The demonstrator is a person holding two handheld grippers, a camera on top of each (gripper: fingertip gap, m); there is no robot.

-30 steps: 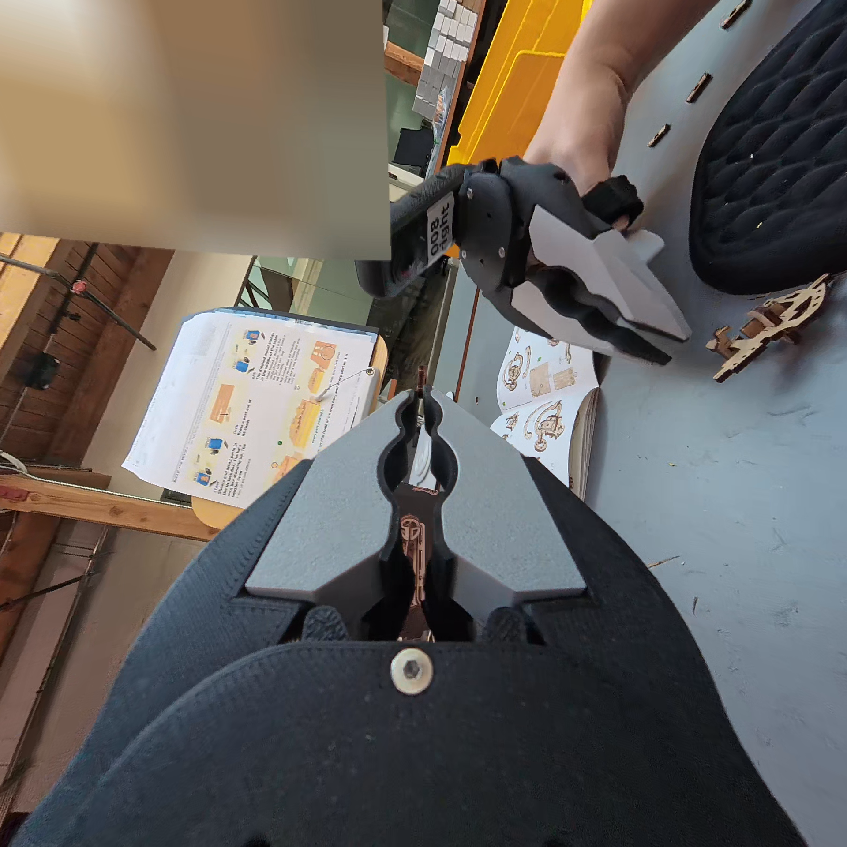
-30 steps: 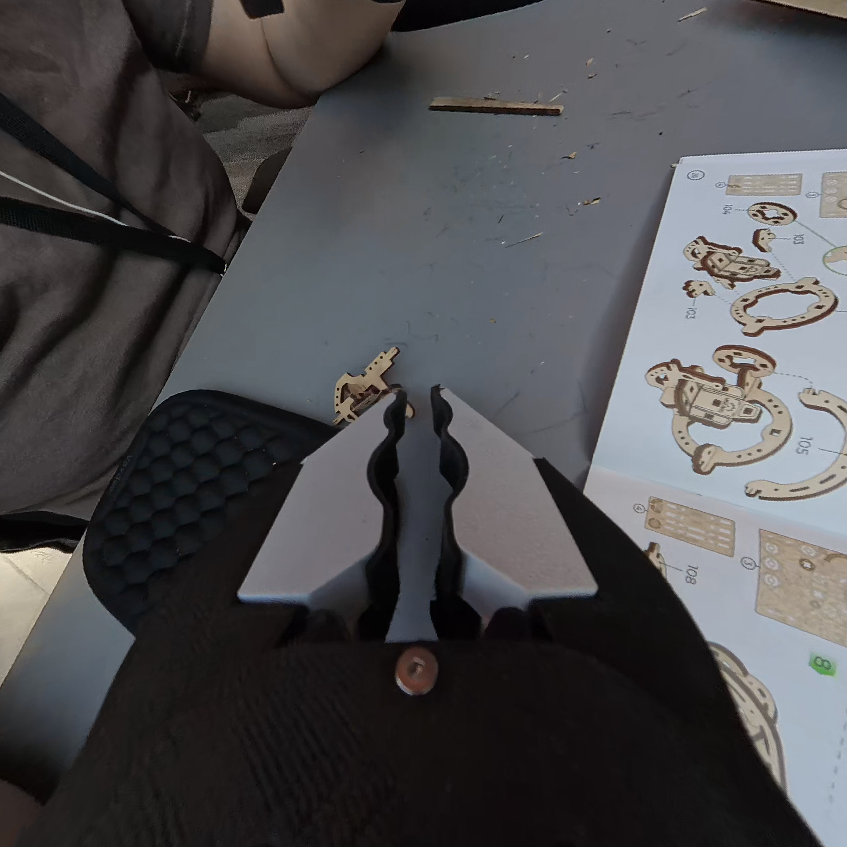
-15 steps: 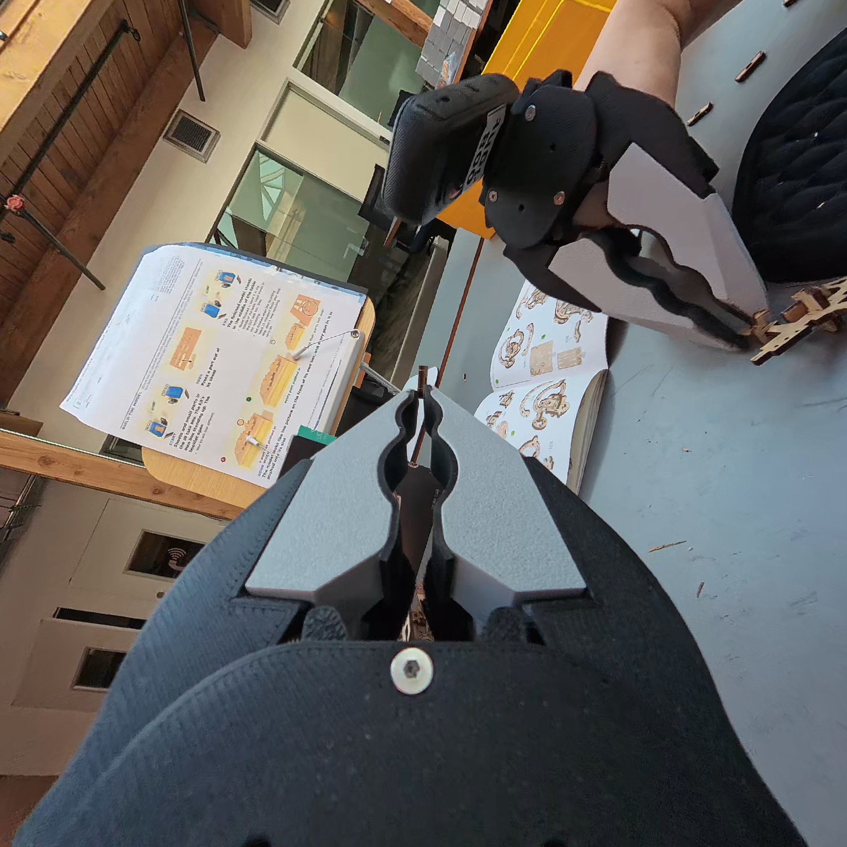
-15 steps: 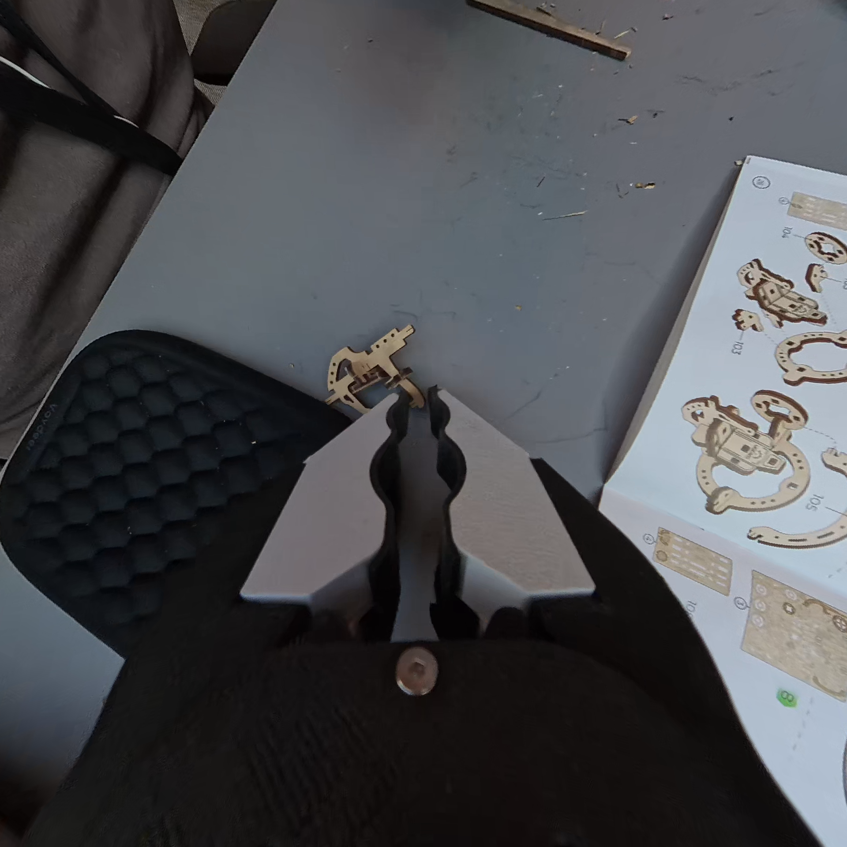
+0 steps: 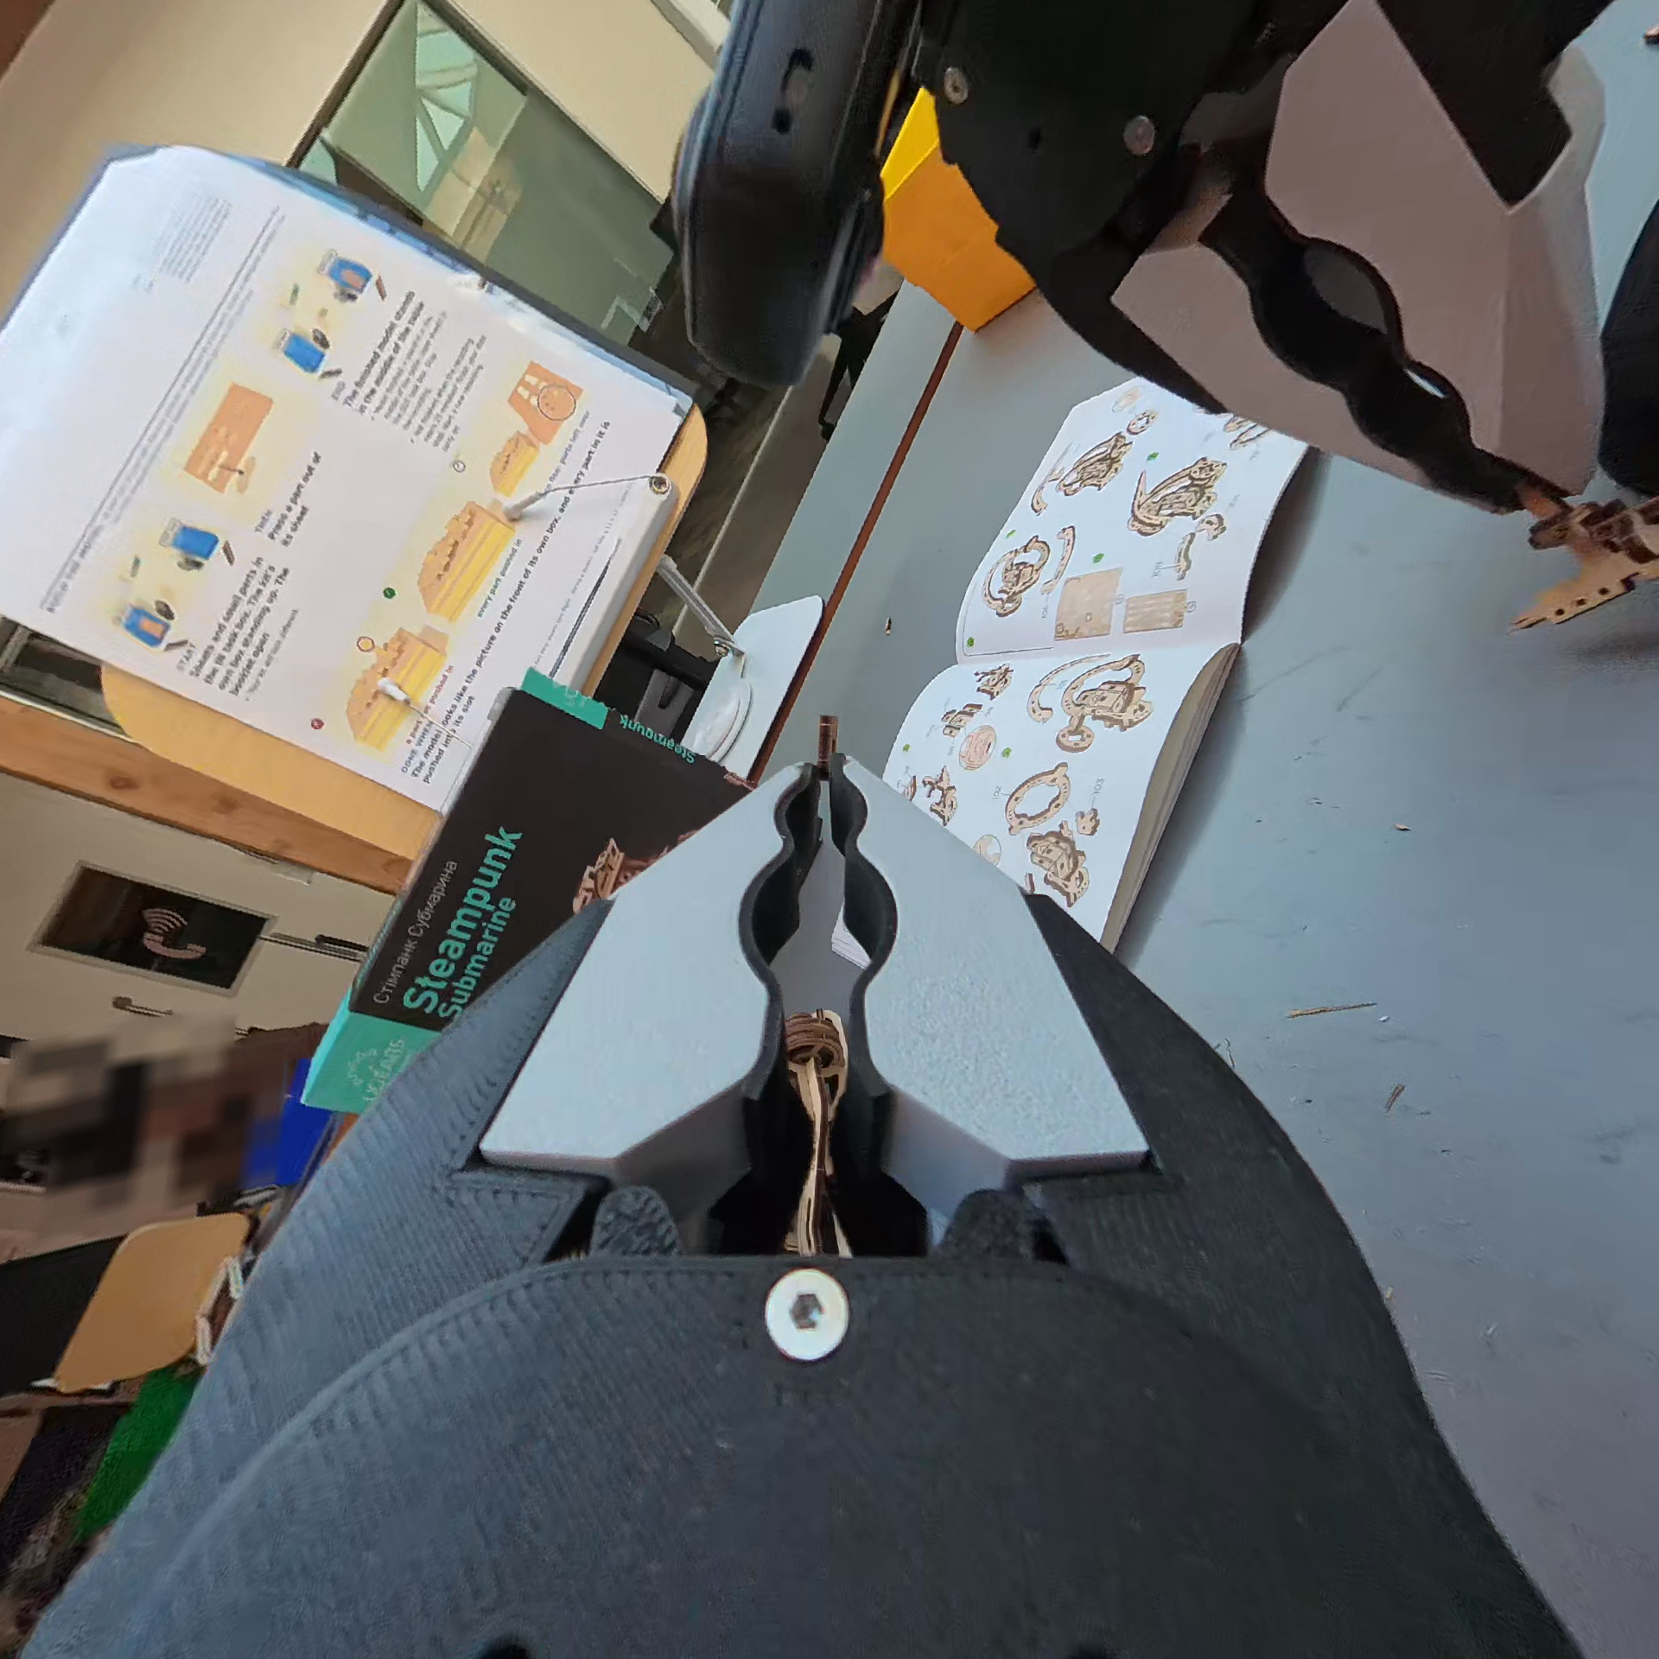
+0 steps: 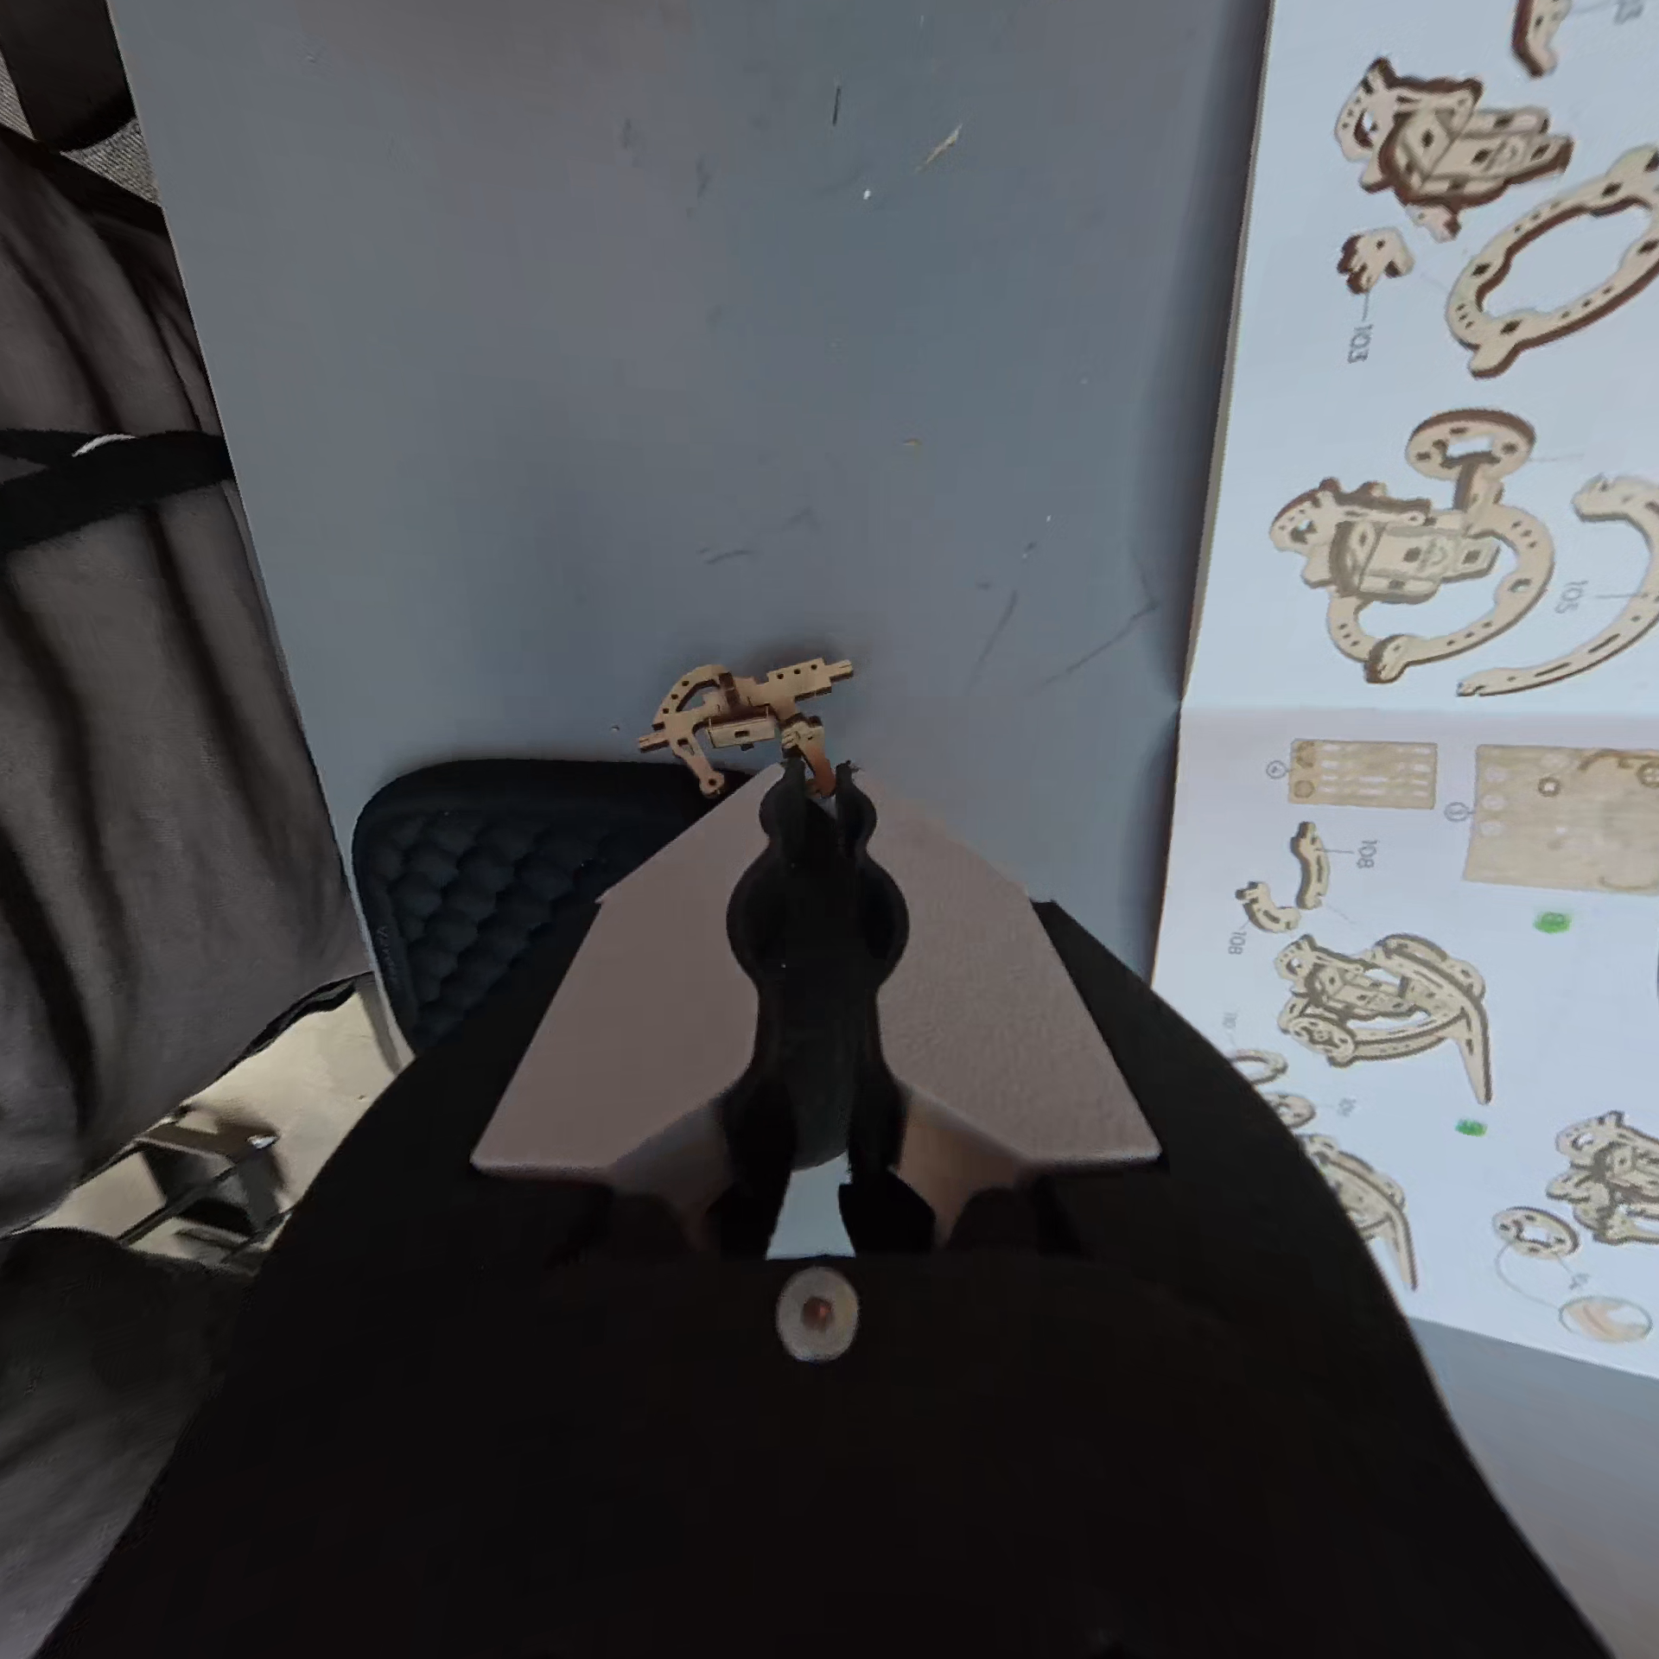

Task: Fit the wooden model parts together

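My left gripper is shut on a thin flat wooden part seen edge-on; its dark tip pokes out past the fingertips. My right gripper is shut on a small tab of a little wooden assembly, a curved hook-shaped piece with a slotted bar, at the edge of the grey table. In the left wrist view the right gripper is at the upper right with the assembly hanging from its tips. I cannot tell whether the assembly touches the table.
An open instruction booklet lies on the table, right of the assembly in the right wrist view. A black quilted pad lies under the right gripper. A dark kit box, a sheet on a stand and a yellow bin stand beyond. The grippers' ends are close to 15 centimetres from one another.
My right gripper has closed its tips on the assembly's tab. The left gripper has swung closer to the right one, still holding its flat part.
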